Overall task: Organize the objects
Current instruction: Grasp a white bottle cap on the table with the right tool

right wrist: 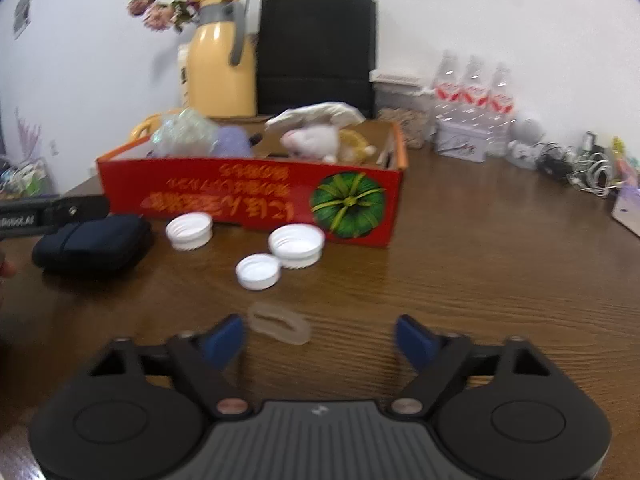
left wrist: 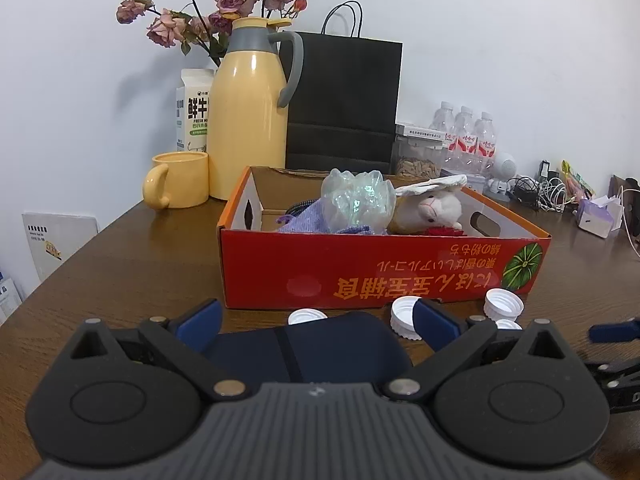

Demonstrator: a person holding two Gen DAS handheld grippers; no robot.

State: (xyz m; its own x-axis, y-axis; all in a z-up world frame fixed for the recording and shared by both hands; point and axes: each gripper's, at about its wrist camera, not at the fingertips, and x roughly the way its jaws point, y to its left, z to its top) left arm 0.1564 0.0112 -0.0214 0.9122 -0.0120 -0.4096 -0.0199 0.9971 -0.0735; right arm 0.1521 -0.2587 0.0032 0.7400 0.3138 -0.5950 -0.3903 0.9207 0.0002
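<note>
1. The right claw [right wrist: 320,340] stands partly open over the tabletop [right wrist: 480,260] with nothing gripped. A small translucent ring [right wrist: 280,323] lies flat between its blue pads, nearer the left pad at about 10 o'clock from the claw's midpoint. Being off-centre, it may get pushed sideways by that pad instead of being pinched.

2. The ring looks thin, flat and soft. Pads closing above it could meet on empty air, or it could fold and slip out on the way to the red cardboard box [right wrist: 248,200].

3. Three white bottle caps sit at 12 o'clock from the right claw, just in front of the box: a small cap [right wrist: 258,271] touching a larger cap [right wrist: 297,246], and another cap [right wrist: 189,231] further towards 11 o'clock. A low forward pass could knock them rolling.

4. The left claw [left wrist: 318,328] is wide open around a dark blue zip case [left wrist: 312,346], whose body lies between the pads; I cannot tell whether they touch it. The case looks wider than a comfortable bite, so it could twist or drop when lifted.

5. The box at 12 o'clock already holds a plush sheep [left wrist: 430,208], a crumpled plastic wrapper [left wrist: 358,200] and a purple cloth [left wrist: 316,220]; the pile rises above the rim, so added items may slide off.

6. The two claws work close together, so they could collide.
</note>
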